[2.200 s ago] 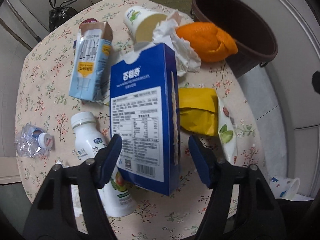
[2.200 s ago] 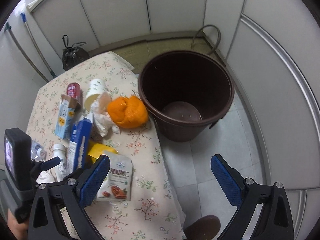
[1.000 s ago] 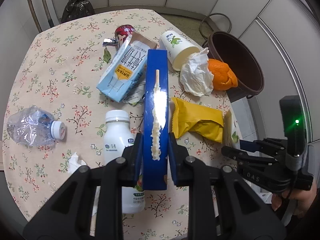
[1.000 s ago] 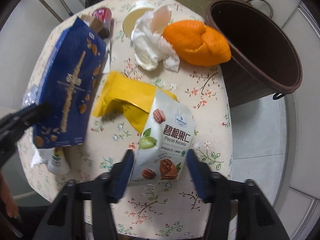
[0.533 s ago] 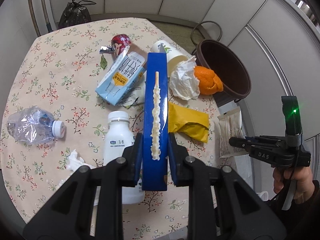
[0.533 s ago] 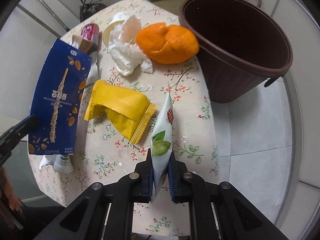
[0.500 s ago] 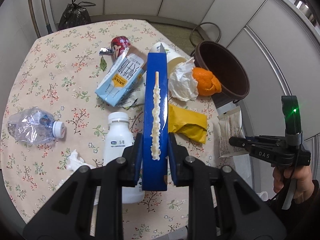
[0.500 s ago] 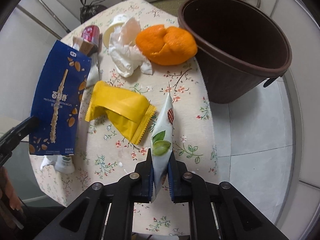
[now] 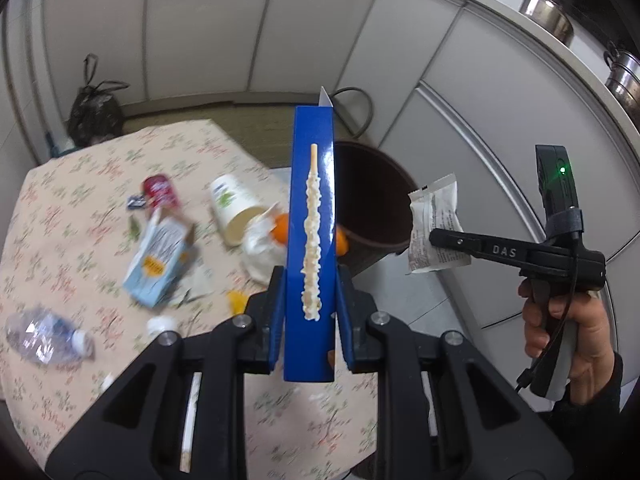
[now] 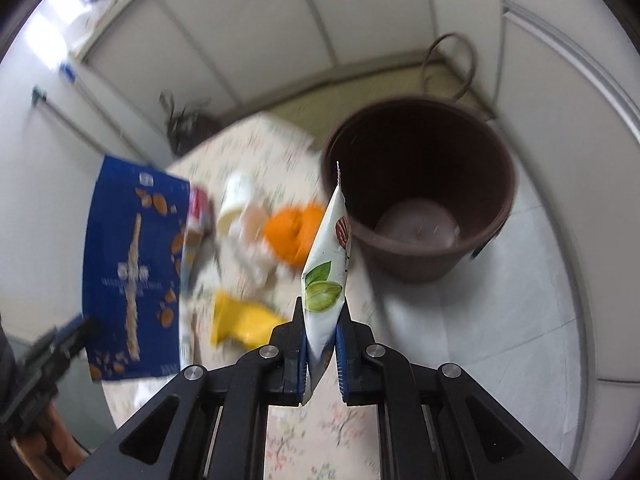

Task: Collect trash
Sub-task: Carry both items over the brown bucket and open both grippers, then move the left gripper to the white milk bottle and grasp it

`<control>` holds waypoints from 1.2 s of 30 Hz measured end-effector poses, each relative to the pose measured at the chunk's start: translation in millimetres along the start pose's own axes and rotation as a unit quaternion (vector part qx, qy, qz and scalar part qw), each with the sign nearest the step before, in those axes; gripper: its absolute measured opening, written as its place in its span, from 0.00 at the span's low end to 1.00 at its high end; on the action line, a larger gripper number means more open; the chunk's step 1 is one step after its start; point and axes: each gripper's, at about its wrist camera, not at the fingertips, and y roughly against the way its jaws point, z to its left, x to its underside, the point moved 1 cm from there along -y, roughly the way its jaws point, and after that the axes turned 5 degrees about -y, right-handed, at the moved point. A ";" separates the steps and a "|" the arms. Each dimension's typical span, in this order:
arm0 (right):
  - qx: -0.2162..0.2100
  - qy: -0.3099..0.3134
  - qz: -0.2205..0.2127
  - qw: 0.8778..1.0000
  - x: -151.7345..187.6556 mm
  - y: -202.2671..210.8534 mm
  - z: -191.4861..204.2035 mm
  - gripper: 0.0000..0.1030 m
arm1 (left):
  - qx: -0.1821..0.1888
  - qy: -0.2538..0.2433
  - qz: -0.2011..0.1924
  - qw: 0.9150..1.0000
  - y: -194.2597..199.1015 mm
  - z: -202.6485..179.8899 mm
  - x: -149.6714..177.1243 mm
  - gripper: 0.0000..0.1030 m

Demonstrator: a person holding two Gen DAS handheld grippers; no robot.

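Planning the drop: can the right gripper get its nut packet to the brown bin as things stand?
Probably yes. The right gripper is shut on the nut packet, held up off the table, and the brown bin stands open just ahead with nothing between. The blue snack box in the left gripper is off to the side.

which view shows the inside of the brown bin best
The right wrist view: the brown bin sits unobstructed there, with its rim, inner wall and bare bottom visible. In the left wrist view the blue box covers part of the bin, and only its rim and dark interior show.
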 end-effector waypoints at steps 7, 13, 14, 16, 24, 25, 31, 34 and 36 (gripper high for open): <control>0.020 -0.061 -0.050 0.997 -39.9 -0.9 -45.4 0.12 | 0.027 -0.018 -0.021 0.999 -59.6 -34.7 -49.4 0.25; 0.045 -0.095 -0.058 0.993 -49.7 -16.2 -73.4 0.13 | 0.035 -0.004 -0.026 0.999 -129.1 -49.7 -71.8 0.25; 0.045 -0.099 -0.058 0.992 -49.9 -18.4 -75.7 0.13 | 0.036 0.000 -0.022 0.999 -141.0 -51.4 -73.5 0.25; 0.049 -0.101 -0.064 0.992 -52.3 -20.8 -82.3 0.13 | 0.035 0.002 -0.018 0.999 -153.5 -55.8 -75.0 0.25; 0.030 -0.140 -0.082 0.986 -58.3 -22.9 -109.8 0.15 | 0.023 -0.010 -0.019 1.000 -182.2 -72.0 -77.0 0.25; 0.028 -0.142 -0.087 0.986 -58.8 -22.2 -111.1 0.15 | 0.019 -0.011 -0.019 1.000 -185.4 -70.7 -76.6 0.25; 0.016 -0.162 -0.100 0.982 -53.1 -16.0 -118.6 0.59 | 0.020 -0.001 -0.022 1.000 -183.8 -65.6 -75.9 0.35; 0.008 -0.166 -0.113 0.980 -58.2 -7.5 -121.1 0.66 | 0.007 0.008 -0.026 1.000 -174.2 -61.2 -75.5 0.57; 0.010 -0.165 -0.119 0.979 -60.7 -2.3 -119.5 0.66 | -0.003 0.006 -0.031 0.999 -163.5 -58.6 -74.6 0.64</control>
